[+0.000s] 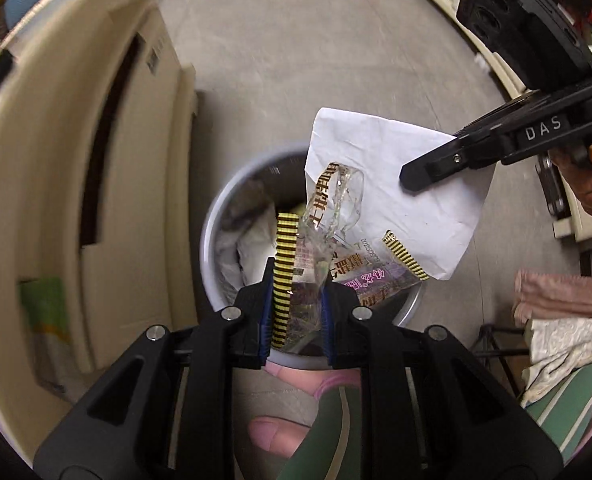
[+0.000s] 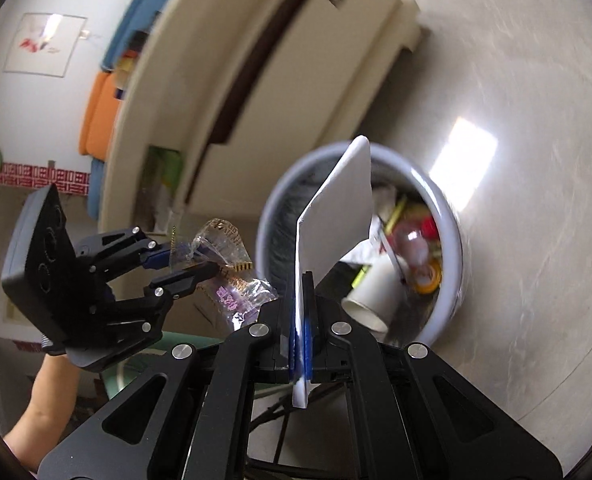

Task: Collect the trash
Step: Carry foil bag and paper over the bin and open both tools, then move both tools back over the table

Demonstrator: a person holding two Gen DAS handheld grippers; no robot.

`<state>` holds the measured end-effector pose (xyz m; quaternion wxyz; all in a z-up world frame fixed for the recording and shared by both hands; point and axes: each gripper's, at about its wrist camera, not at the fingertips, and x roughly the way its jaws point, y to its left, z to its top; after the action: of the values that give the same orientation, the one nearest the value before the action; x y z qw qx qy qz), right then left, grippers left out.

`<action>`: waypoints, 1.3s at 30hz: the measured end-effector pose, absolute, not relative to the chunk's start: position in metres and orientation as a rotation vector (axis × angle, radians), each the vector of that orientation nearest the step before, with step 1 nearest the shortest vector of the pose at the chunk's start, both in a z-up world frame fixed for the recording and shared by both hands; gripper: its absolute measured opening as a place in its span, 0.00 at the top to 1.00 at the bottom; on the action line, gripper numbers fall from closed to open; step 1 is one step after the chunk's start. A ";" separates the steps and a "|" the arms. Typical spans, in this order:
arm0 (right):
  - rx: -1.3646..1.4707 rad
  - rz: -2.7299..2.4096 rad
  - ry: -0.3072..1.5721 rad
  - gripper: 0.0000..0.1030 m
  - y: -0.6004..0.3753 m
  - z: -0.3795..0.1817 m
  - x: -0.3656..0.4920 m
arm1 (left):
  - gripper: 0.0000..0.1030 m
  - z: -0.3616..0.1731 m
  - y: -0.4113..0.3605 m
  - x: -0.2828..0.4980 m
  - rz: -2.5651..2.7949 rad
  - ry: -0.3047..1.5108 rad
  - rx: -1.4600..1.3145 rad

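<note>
Clear wrapper (image 1: 320, 240) pinched in left claw (image 1: 298, 304)

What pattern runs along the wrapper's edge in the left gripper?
Black-and-yellow stripes on the clear wrapper, clearest in the left wrist view.

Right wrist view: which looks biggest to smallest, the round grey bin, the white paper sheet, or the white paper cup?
1. Round grey bin
2. White paper sheet, though it is nearer the camera
3. White paper cup inside the bin
</note>
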<state>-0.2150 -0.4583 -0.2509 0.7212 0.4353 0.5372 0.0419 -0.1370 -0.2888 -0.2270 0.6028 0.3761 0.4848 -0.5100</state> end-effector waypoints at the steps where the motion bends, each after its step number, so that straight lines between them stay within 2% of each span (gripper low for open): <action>1: 0.966 0.089 1.195 0.97 -0.457 -0.257 -0.215 | 0.84 -0.233 -0.291 -0.136 -1.182 1.135 0.879; 11: 1.008 0.060 1.264 0.96 -0.450 -0.303 -0.204 | 0.83 -0.281 -0.302 -0.122 -1.153 1.228 0.950; 14: 1.016 0.035 1.285 0.90 -0.450 -0.311 -0.201 | 0.80 -0.292 -0.304 -0.120 -1.130 1.245 0.946; 15: 1.028 0.023 1.293 0.74 -0.451 -0.316 -0.198 | 0.75 -0.294 -0.303 -0.120 -1.122 1.254 0.945; 16: 1.042 0.009 1.297 0.47 -0.452 -0.318 -0.199 | 0.62 -0.298 -0.303 -0.120 -1.123 1.281 0.945; 17: 1.053 -0.010 1.294 0.38 -0.454 -0.319 -0.201 | 0.56 -0.303 -0.305 -0.119 -1.126 1.308 0.951; 18: 1.056 -0.022 1.284 0.37 -0.457 -0.318 -0.203 | 0.49 -0.305 -0.307 -0.121 -1.118 1.303 0.970; 20: 1.074 -0.027 1.264 0.37 -0.462 -0.316 -0.205 | 0.45 -0.303 -0.308 -0.124 -1.128 1.267 0.982; 21: 1.088 -0.030 1.253 0.37 -0.466 -0.314 -0.206 | 0.39 -0.300 -0.308 -0.124 -1.126 1.258 0.974; 32: 1.048 -0.025 1.149 0.37 -0.490 -0.268 -0.212 | 0.38 -0.240 -0.299 -0.111 -1.121 1.124 0.847; 39: 0.955 0.032 1.090 0.37 -0.489 -0.223 -0.185 | 0.30 -0.186 -0.287 -0.088 -1.095 1.034 0.744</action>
<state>-0.1855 -0.4892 -0.2228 0.7487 0.4368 0.4984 0.0146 -0.0880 -0.2872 -0.1860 0.6676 0.3298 0.4583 -0.4853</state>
